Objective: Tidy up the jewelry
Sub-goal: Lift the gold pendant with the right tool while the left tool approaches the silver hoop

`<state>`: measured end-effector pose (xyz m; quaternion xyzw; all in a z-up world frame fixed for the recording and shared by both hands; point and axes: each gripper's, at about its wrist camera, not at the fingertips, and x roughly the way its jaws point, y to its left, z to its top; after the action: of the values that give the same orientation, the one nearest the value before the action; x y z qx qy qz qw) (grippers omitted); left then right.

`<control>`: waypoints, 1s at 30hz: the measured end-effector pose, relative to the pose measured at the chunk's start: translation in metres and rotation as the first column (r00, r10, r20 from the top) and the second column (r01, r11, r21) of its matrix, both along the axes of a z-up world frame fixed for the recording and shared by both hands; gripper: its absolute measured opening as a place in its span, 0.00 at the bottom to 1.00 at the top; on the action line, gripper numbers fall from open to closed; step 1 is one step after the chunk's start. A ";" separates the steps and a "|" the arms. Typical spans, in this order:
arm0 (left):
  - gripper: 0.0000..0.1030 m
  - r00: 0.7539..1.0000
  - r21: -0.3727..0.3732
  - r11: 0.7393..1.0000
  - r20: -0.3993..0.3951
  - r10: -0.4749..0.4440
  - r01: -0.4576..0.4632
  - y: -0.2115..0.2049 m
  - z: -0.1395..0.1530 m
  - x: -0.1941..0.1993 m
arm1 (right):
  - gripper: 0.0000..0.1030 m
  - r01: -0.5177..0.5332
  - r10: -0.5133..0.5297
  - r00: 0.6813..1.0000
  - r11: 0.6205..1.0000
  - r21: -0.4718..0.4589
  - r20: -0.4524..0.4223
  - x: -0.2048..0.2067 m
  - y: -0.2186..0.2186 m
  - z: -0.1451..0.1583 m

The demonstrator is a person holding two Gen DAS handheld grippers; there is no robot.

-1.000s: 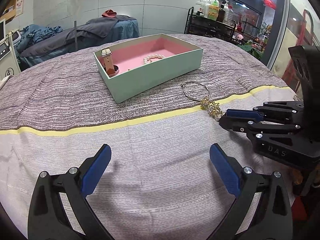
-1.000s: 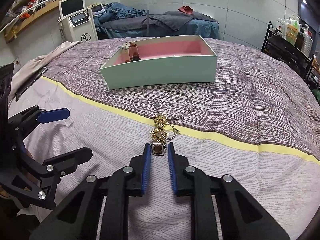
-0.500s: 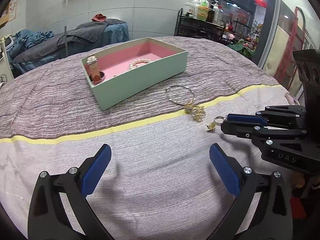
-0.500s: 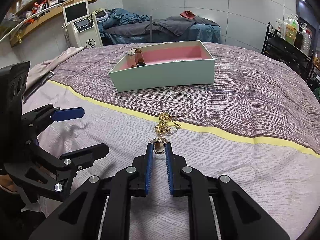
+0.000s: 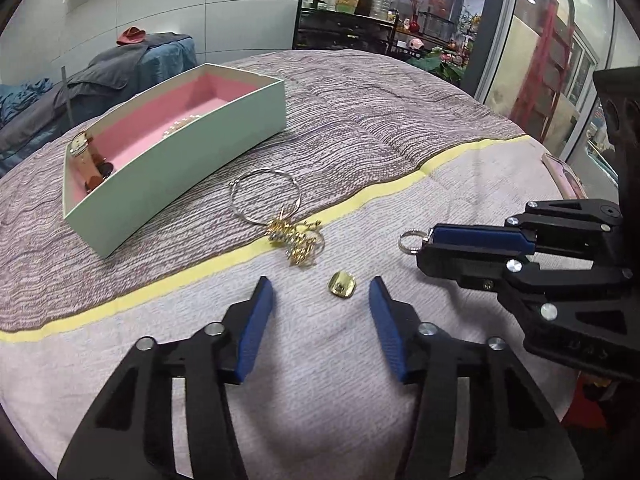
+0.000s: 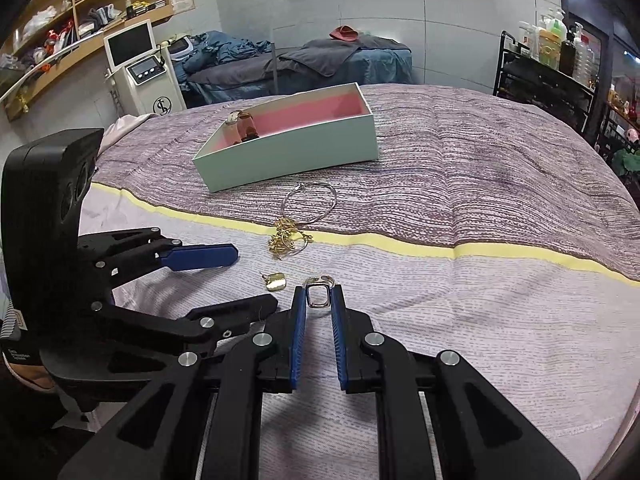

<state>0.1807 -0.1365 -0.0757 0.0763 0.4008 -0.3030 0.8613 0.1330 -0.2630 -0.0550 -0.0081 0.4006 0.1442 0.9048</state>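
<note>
My right gripper [image 6: 318, 295] is shut on a silver ring [image 6: 319, 295] with a square frame, held just above the cloth; the ring [image 5: 410, 241] sticks out of its tip [image 5: 430, 240]. A small gold pendant [image 5: 342, 285] lies on the cloth between the tips of my left gripper [image 5: 320, 284], whose jaws are closing without touching it. The pendant [image 6: 276, 281] sits beside the left gripper [image 6: 256, 280]. A gold chain tangle [image 5: 298, 240] and a silver bangle [image 5: 231, 196] lie further out. The mint box [image 5: 180, 168] with pink lining holds a watch [image 5: 86, 156] and a pearl bracelet [image 5: 180, 126].
A yellow stripe [image 6: 400, 244] crosses the striped bedcover. A pink-cased phone [image 5: 568, 176] lies near the right edge. Behind the bed stand a treatment couch [image 6: 340, 60], a machine with a screen [image 6: 140, 68] and a black rack of bottles [image 6: 552, 68].
My left gripper moved in toward the jewellery and narrowed its jaws around the gold pendant. The right gripper drew the ring back from the chain tangle, and the pendant now lies loose on the cloth.
</note>
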 end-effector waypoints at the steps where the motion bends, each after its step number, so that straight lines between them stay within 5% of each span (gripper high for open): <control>1: 0.36 1.000 0.005 1.000 0.001 -0.007 0.007 -0.003 0.001 0.001 | 0.12 0.002 -0.002 1.000 1.000 0.001 0.000 0.000 -0.001 0.000; 8: 0.15 0.999 0.006 0.999 -0.001 -0.037 0.037 -0.012 0.002 -0.001 | 0.12 0.017 -0.017 1.000 1.000 0.011 -0.007 0.002 -0.006 -0.002; 30: 0.15 0.997 -0.040 0.996 -0.016 0.073 -0.074 0.046 0.012 -0.009 | 0.12 -0.034 0.034 0.999 0.999 0.034 0.001 0.004 0.008 0.006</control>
<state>0.1720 -0.0906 -0.0639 0.0417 0.4035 -0.2796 0.8702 0.1374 -0.2555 -0.0487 0.0003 0.3976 0.1662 0.9024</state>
